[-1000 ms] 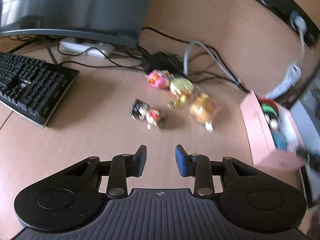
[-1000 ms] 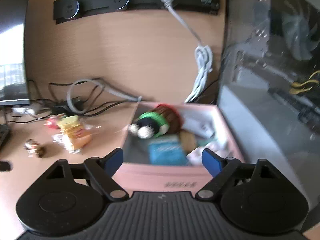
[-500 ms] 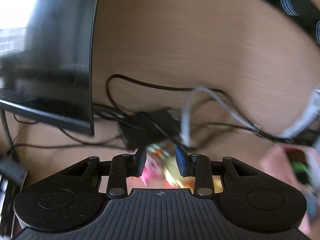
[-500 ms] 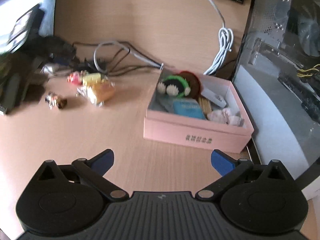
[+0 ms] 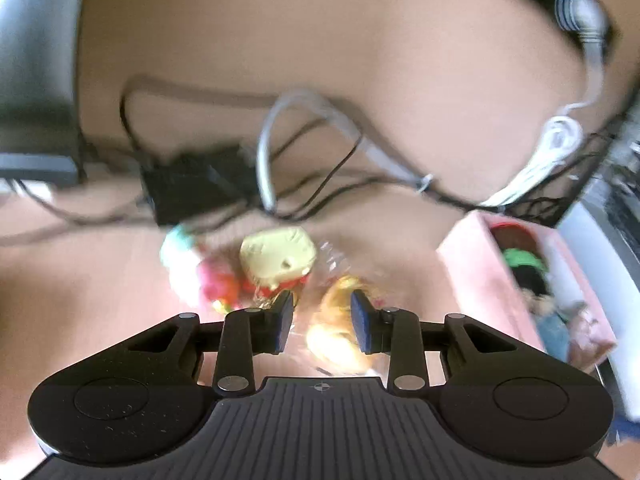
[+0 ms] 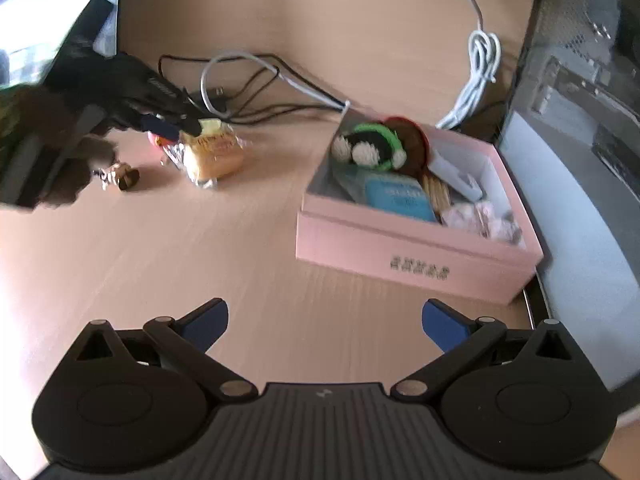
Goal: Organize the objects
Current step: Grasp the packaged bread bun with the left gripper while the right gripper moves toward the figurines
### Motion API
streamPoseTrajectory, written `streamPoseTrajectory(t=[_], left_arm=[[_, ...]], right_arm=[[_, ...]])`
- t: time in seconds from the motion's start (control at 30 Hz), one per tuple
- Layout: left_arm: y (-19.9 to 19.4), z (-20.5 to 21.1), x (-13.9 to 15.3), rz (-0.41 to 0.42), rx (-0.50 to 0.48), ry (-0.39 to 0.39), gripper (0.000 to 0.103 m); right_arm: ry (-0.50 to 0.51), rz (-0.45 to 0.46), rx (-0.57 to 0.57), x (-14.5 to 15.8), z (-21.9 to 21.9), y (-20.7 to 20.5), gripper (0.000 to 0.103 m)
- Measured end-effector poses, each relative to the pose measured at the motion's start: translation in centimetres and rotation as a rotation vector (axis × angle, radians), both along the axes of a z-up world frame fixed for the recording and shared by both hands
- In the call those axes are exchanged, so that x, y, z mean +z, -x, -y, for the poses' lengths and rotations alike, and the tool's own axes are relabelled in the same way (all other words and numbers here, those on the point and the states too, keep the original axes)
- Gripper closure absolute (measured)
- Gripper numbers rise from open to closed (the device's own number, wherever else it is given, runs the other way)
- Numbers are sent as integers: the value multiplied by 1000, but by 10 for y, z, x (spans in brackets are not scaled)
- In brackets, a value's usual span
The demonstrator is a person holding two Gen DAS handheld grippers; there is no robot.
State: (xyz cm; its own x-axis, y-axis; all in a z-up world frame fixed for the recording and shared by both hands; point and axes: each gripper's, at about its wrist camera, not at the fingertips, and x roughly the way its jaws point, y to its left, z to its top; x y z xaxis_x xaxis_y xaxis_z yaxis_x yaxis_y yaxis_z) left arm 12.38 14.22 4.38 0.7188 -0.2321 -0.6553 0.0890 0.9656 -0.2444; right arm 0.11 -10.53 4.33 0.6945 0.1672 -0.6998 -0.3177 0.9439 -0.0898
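A pink box (image 6: 416,248) holds a green-and-brown knitted toy (image 6: 376,148), a blue packet (image 6: 396,196) and other small items; it also shows in the left wrist view (image 5: 476,280). Left of it lie a wrapped orange bun (image 6: 216,156), a yellow figure (image 5: 280,256), a pink toy (image 5: 216,284) and a small dark figurine (image 6: 120,176). My left gripper (image 5: 322,322) is open, its fingers straddling the wrapped bun (image 5: 340,340) from above, not closed on it. My right gripper (image 6: 324,324) is wide open and empty above the bare desk in front of the box.
A tangle of black and grey cables (image 6: 256,88) and a black adapter (image 5: 188,184) lie behind the toys. A white coiled cable (image 6: 480,68) hangs at the back. A computer case (image 6: 580,120) stands right of the box. A monitor (image 5: 36,64) is at the left.
My left gripper has swung right from the pink and yellow toys and now sits over the wrapped bun. My right gripper has pulled back from the box, still wide open.
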Motion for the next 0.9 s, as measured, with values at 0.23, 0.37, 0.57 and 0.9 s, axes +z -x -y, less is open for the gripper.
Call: streamPoseTrajectory(t=[0.23, 0.37, 0.57, 0.9], left_arm=[[-15, 55, 0, 9, -118, -213, 64], [-40, 61, -33, -32, -121, -308, 39], [-48, 66, -51, -66, -141, -284, 34], [42, 16, -13, -91, 23, -76, 47]], right_arm=[[-23, -41, 0, -8, 0, -20, 0], [-27, -45, 29, -9, 0, -17, 0], [-17, -85, 90, -14, 1, -6, 0], [-14, -31, 175, -9, -14, -16, 0]])
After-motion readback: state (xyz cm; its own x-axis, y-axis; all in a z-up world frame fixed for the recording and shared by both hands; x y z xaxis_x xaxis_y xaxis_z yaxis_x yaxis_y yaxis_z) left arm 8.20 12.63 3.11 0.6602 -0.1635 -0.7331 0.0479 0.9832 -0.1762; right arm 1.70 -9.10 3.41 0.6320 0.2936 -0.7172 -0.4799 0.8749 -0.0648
